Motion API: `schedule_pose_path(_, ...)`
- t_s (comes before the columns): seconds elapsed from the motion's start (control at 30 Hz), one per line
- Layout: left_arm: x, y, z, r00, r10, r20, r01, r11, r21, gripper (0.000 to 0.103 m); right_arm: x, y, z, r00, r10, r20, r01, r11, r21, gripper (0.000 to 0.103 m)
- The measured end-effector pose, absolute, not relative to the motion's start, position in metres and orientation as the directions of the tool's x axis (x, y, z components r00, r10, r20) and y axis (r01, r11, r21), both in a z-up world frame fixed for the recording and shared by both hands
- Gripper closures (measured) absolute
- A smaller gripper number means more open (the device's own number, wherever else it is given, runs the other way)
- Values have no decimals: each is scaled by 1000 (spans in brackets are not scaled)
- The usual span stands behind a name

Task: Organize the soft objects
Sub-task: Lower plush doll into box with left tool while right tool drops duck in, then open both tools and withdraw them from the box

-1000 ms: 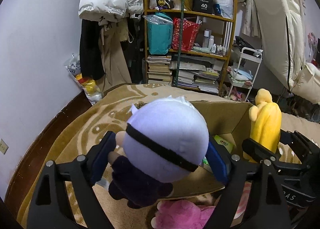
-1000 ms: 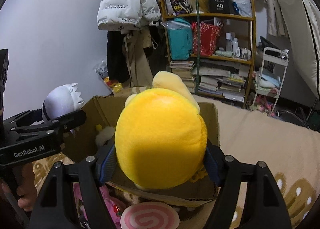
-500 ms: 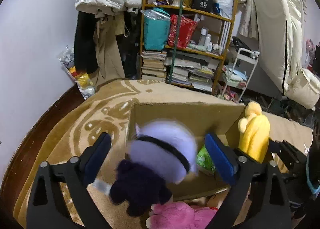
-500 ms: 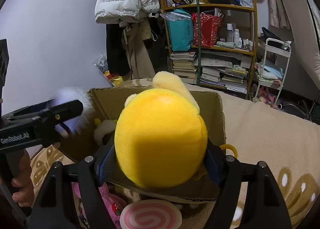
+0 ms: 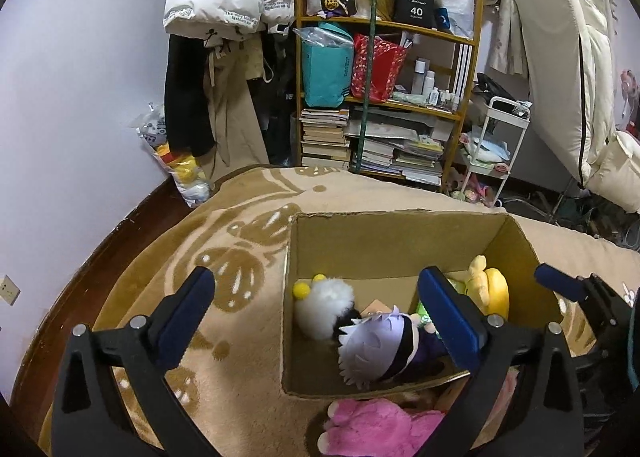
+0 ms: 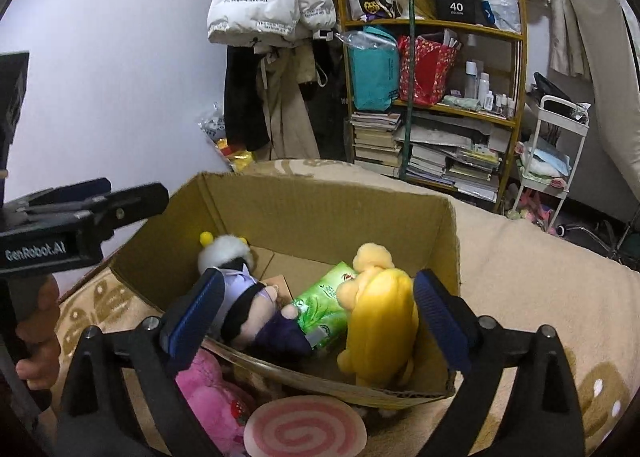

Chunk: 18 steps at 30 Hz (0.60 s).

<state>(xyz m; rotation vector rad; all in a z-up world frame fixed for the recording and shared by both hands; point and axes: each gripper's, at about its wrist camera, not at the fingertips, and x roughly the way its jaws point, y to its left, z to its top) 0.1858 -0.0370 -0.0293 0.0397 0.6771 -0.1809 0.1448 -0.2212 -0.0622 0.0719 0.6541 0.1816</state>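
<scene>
Both the left gripper (image 5: 316, 313) and right gripper (image 6: 320, 309) gape wide, empty, above a cardboard box (image 5: 384, 237) on a tan patterned blanket (image 5: 224, 257). Below them inside lie the white-haired doll (image 5: 384, 349) and yellow plush (image 6: 380, 321). A cluttered bookshelf (image 5: 384, 97) stands ahead against the wall.

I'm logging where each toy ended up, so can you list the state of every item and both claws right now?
left claw: open, empty
right claw: open, empty
cardboard box: open-topped, on the blanket
white-haired doll: lying in the box
yellow plush: in the box, released
green packet: lying in the box
pink plush: outside the box
swirl cushion: outside the box
</scene>
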Motion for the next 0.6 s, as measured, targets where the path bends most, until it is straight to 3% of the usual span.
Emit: schedule_pose_path(0.6,126,-33,-19,769,-130,-626,199,979,41,2,99,-239,-27,833,170,-527,-107,983,149,0)
